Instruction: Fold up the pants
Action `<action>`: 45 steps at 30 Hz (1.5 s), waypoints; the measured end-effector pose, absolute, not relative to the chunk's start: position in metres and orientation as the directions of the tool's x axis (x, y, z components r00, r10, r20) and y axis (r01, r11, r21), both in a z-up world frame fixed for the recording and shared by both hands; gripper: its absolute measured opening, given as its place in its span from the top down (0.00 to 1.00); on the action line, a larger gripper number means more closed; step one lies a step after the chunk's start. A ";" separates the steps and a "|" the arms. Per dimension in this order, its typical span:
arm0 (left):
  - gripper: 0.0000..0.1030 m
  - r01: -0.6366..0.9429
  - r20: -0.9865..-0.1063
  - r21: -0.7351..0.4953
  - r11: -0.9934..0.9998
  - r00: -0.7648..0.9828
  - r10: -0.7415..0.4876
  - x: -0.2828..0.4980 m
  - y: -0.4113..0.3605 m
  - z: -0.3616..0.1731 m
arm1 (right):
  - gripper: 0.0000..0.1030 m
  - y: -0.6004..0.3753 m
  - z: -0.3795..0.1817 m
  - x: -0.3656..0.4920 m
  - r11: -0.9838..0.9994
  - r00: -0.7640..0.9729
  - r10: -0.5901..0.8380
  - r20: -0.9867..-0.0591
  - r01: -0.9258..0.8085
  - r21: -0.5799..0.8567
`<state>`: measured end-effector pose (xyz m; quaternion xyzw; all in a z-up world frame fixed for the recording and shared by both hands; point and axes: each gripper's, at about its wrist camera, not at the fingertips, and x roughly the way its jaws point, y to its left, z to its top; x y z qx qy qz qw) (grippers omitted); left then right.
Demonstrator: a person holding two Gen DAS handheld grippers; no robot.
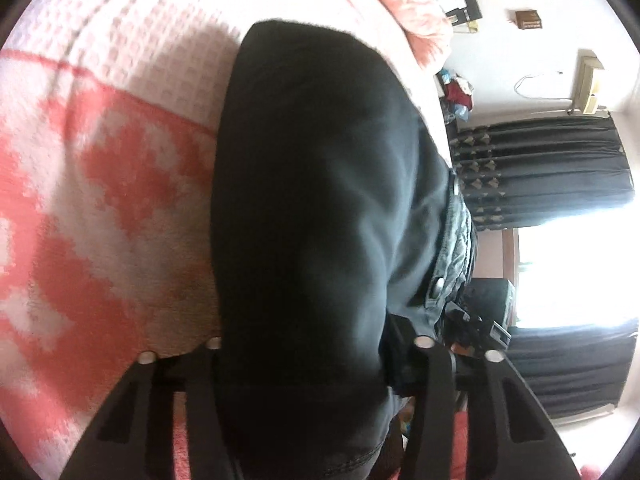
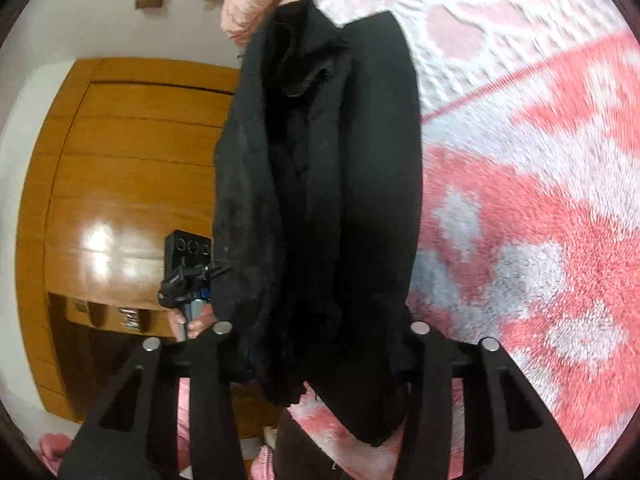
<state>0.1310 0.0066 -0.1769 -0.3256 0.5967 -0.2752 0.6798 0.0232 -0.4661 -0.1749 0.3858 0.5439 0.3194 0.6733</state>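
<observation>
So both grippers have the black pants (image 1: 312, 200) pinched and lifted off the bed (image 1: 100, 220) — this looks like the carry-over part of a fold, not the smoothing bit. In the left wrist view the left gripper (image 1: 316, 344) has a thick bunch of the dark cloth filling the whole gap between its fingers, with what looks like the waistband and a metal button (image 1: 439, 282) off to the right edge. The fingers look clamped on it, not just sitting around it.

The right wrist view shows much the same: the right gripper (image 2: 322, 328) is closed on a doubled-up fold of the pants, which hangs forward and away from the camera, with a raw-looking edge dangling just below the fingers. Past the cloth you can spot the other tool and a hand (image 2: 192, 322) near the wooden wardrobe (image 2: 120, 160).

Under it all is the pink and white blanket (image 2: 540, 240) — nothing else in the landing area that I can see.

My guess for the next move: swing both held ends across together, keep them level so the layers stay lined up, then lower onto the blanket before letting go. Letting one side sag would probably twist the fold.
</observation>
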 end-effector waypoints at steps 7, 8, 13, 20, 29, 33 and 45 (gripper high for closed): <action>0.63 0.064 -0.571 -0.802 0.594 0.210 -0.793 0.120 -0.006 -0.147 | 0.63 -0.470 -0.136 0.013 0.533 0.252 0.826 -0.505 -0.057 0.844; 0.63 0.075 -0.565 -0.803 0.591 0.218 -0.796 0.121 -0.011 -0.140 | 0.63 -0.473 -0.130 0.012 0.538 0.260 0.822 -0.507 -0.064 0.840; 0.63 0.138 -0.552 -0.791 0.596 0.260 -0.792 0.134 -0.030 -0.117 | 0.63 -0.484 -0.101 0.019 0.571 0.300 0.798 -0.522 -0.101 0.815; 0.63 0.193 -0.543 -0.762 0.618 0.330 -0.772 0.184 -0.054 -0.086 | 0.63 -0.492 -0.071 0.047 0.618 0.348 0.765 -0.542 -0.158 0.770; 0.63 0.151 -0.601 -0.723 0.674 0.342 -0.722 0.253 -0.084 -0.115 | 0.63 -0.485 -0.089 0.099 0.653 0.363 0.733 -0.575 -0.140 0.744; 0.63 0.127 -0.641 -0.701 0.702 0.319 -0.698 0.258 -0.090 -0.142 | 0.63 -0.481 -0.112 0.121 0.662 0.349 0.724 -0.595 -0.104 0.743; 0.44 0.113 -0.653 -0.692 0.713 0.324 -0.685 0.241 -0.091 -0.182 | 0.47 -0.503 -0.163 0.143 0.637 0.317 0.727 -0.608 0.018 0.771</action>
